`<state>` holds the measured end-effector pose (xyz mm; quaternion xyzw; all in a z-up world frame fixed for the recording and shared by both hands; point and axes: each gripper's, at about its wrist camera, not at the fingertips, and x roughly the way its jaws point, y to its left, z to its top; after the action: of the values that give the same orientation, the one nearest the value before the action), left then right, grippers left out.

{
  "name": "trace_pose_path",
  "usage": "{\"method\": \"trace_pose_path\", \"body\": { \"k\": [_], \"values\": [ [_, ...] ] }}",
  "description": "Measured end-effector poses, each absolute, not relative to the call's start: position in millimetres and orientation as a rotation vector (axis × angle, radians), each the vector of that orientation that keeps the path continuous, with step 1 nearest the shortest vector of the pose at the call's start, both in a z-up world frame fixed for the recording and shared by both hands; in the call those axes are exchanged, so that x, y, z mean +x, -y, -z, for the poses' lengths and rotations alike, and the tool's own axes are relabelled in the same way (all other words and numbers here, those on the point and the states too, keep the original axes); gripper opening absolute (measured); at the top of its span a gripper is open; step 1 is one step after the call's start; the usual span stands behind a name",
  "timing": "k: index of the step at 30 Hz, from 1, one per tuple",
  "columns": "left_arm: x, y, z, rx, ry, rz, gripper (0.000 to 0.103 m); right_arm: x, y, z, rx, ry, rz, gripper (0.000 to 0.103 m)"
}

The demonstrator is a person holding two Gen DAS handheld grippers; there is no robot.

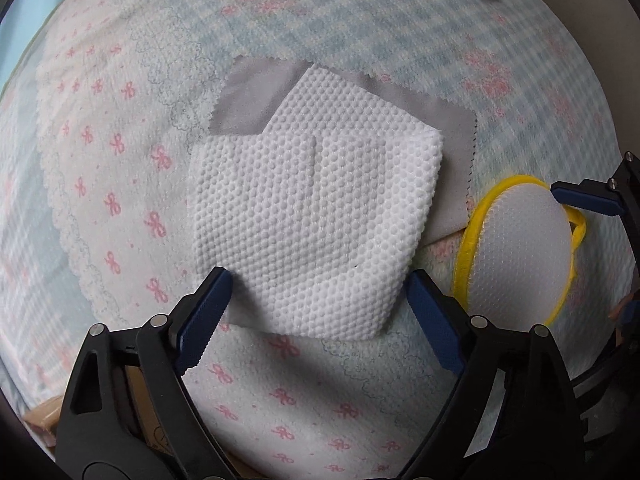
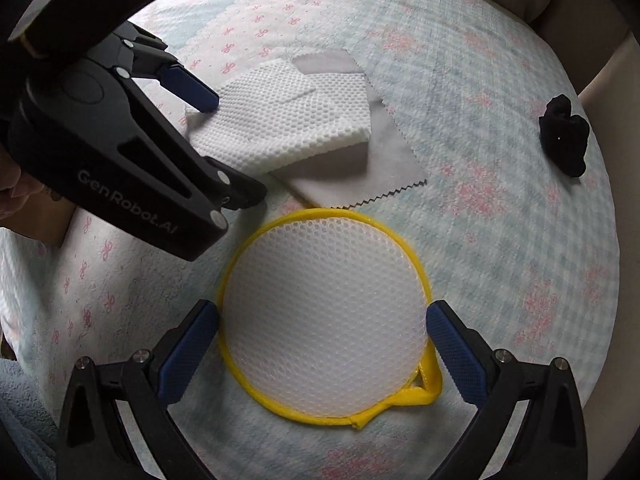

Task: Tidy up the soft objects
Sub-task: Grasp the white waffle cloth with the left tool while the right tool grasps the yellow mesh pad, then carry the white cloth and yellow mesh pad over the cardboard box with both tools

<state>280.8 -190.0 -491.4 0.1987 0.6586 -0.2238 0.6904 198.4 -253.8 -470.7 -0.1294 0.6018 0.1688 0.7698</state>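
i have both grippers low over a bed covered in a checked and bow-print quilt. my left gripper has its fingers wide apart, straddling the near edge of the white cloth, a dotted, folded square that lies on top of a grey cloth with pinked edges. neither finger is pressing the cloth that i can see; the left pad sits just at its near left corner.

my right gripper is also spread wide, one finger on each side of the mesh pad, a round white disc with a yellow rim and a small yellow loop at its near right. the pads look to be touching or just beside the rim, not yet clamping it. the pad lies just near of the grey cloth's zigzag edge, to the right of the white cloth. a black thing, crumpled, sits well apart at the far right.

i judge this as the grasp step: both pieces are lined up but nothing is held. next i would close the right fingers on the rim, which may bow, since the disc looks thin and springy. on the left, i need to dip lower and pinch the cloth's edge without snagging the grey cloth or quilt beneath.
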Motion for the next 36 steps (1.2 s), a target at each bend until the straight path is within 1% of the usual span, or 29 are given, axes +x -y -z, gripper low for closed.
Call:
{"method": "trace_pose_path", "body": {
  "k": [2, 3, 4, 6, 7, 9, 10, 11, 12, 13, 15, 18, 19, 20, 22, 25, 28, 36],
  "values": [
    [282.6, 193.3, 490.8, 0.458, -1.473, 0.496, 0.074, 199.7, 254.1, 472.2, -0.28, -1.303, -0.384, 0.103],
    [284.5, 194.2, 490.6, 0.455, -1.476, 0.495, 0.069, 200.1, 254.3, 473.5, -0.282, -1.307, -0.39, 0.103],
    [286.1, 194.2, 490.4, 0.451, -1.478, 0.491, 0.067, 200.3, 254.3, 475.0, -0.285, -1.311, -0.394, 0.103],
    [294.2, 191.3, 489.2, 0.442, -1.483, 0.489, 0.059, 200.7, 254.2, 478.0, -0.29, -1.316, -0.397, 0.102],
    [297.3, 191.6, 488.6, 0.437, -1.485, 0.486, 0.057, 200.2, 253.9, 479.6, -0.291, -1.315, -0.395, 0.099],
    [301.6, 190.4, 487.6, 0.434, -1.487, 0.479, 0.048, 199.0, 254.2, 479.9, -0.292, -1.305, -0.388, 0.096],
    [304.2, 186.7, 487.9, 0.433, -1.487, 0.476, 0.045, 197.6, 253.1, 481.2, -0.292, -1.3, -0.383, 0.093],
    [306.5, 185.6, 487.4, 0.429, -1.489, 0.472, 0.04, 195.8, 252.8, 480.4, -0.294, -1.294, -0.377, 0.091],
    [308.9, 182.5, 485.9, 0.424, -1.491, 0.469, 0.035, 194.8, 252.9, 479.6, -0.294, -1.291, -0.374, 0.087],
    [311.1, 180.4, 484.9, 0.415, -1.493, 0.464, 0.031, 192.4, 252.8, 478.4, -0.295, -1.289, -0.371, 0.083],
    [314.1, 173.9, 485.4, 0.383, -1.506, 0.461, 0.023, 188.2, 253.8, 476.0, -0.291, -1.288, -0.36, 0.079],
    [318.6, 162.1, 481.4, 0.338, -1.517, 0.453, 0.018, 185.6, 257.0, 472.0, -0.273, -1.285, -0.34, 0.071],
    [317.9, 155.3, 479.3, 0.329, -1.52, 0.452, 0.017, 185.2, 257.5, 469.3, -0.265, -1.284, -0.332, 0.064],
    [318.4, 152.9, 478.4, 0.323, -1.522, 0.449, 0.015, 186.3, 259.3, 466.9, -0.259, -1.283, -0.323, 0.06],
    [313.3, 145.6, 474.3, 0.312, -1.524, 0.444, 0.014, 186.8, 264.5, 461.8, -0.239, -1.283, -0.311, 0.047],
    [310.6, 135.7, 467.3, 0.292, -1.526, 0.439, 0.013, 188.8, 270.2, 457.7, -0.214, -1.291, -0.291, 0.039],
    [304.2, 132.3, 459.2, 0.278, -1.521, 0.431, 0.013, 192.4, 275.7, 452.2, -0.195, -1.291, -0.272, 0.036],
    [302.2, 119.3, 421.0, 0.25, -1.478, 0.412, 0.011, 196.6, 285.0, 428.1, -0.137, -1.274, -0.235, 0.035]
  ]
}}
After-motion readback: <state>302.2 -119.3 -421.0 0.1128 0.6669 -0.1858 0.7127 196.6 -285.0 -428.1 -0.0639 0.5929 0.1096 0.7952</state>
